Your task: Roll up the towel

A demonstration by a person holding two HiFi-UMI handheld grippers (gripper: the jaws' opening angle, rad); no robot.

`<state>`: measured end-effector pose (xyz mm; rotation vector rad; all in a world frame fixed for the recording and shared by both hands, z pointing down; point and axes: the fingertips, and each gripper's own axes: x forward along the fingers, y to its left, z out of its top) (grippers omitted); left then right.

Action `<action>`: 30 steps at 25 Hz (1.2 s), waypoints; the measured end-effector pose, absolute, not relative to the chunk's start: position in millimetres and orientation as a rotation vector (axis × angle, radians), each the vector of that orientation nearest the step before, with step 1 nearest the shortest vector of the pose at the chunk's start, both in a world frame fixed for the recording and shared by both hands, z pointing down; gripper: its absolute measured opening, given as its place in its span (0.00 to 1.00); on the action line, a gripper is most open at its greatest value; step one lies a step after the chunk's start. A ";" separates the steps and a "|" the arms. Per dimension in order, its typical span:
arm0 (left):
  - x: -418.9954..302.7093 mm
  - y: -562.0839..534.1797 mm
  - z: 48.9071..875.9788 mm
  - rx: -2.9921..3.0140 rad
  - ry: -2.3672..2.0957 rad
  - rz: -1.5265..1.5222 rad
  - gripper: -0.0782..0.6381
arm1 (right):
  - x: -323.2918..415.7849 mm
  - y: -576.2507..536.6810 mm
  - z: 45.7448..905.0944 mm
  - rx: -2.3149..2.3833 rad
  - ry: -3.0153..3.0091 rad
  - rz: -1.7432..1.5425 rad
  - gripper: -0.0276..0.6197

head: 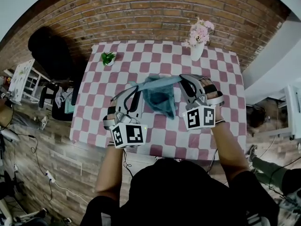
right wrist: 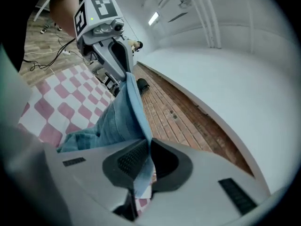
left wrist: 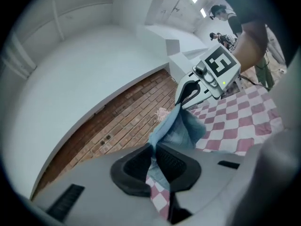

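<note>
Towel (head: 160, 100): blue-green cloth, up in the air between the two grippers, above the middle of the tabletop (head: 155, 55). Its top edge is drawn out as a band and the rest sags in a loose pouch.
Handling: by my judgement it is light, soft and floppy. It will drape and bunch rather than hold a shape, and nothing about it is fragile.
Where to hold: the ends of one edge look right, since a pinch there spreads the cloth. For rolling it likely wants laying flat first.
Left gripper (head: 133, 88): jaws pressed together on the towel's left end, with cloth running up out of the pads.
Right gripper (head: 184, 79): likewise pinching the towel, at the other end of that top edge.
Far edge: a small green plant (head: 108, 58) to the left and a vase of pink flowers (head: 198, 41) to the right — both well apart from the towel.
In the way: neither seems a threat unless the cloth swings far back.
Beyond: a brick wall (head: 141, 8).
</note>
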<state>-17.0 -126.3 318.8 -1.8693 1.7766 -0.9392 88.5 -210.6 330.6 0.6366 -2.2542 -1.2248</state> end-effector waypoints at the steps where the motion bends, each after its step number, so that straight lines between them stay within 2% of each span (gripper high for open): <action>1: -18.6 -133.1 310.9 -1.849 1.761 -0.941 0.16 | 91.3 -214.6 321.6 0.653 -2.250 -1.248 0.09; 10: -21.3 -175.7 244.8 -1.741 1.681 -0.944 0.16 | 106.3 -234.6 253.0 0.699 -2.272 -1.362 0.09; 14: -34.5 -196.7 238.4 -1.748 1.643 -0.944 0.15 | 98.4 -249.0 247.4 0.684 -2.246 -1.369 0.09; 23: -109.4 -313.5 314.4 -1.975 1.502 -1.076 0.15 | 26.6 -359.0 326.6 0.591 -2.090 -1.243 0.09; 26: -136.0 -366.2 303.9 -2.007 1.466 -1.099 0.15 | 0.4 -411.8 308.7 0.593 -1.962 -1.313 0.09; 30: -175.7 -429.5 249.7 -1.996 1.471 -1.080 0.15 | -40.1 -479.5 241.9 0.626 -1.835 -1.404 0.09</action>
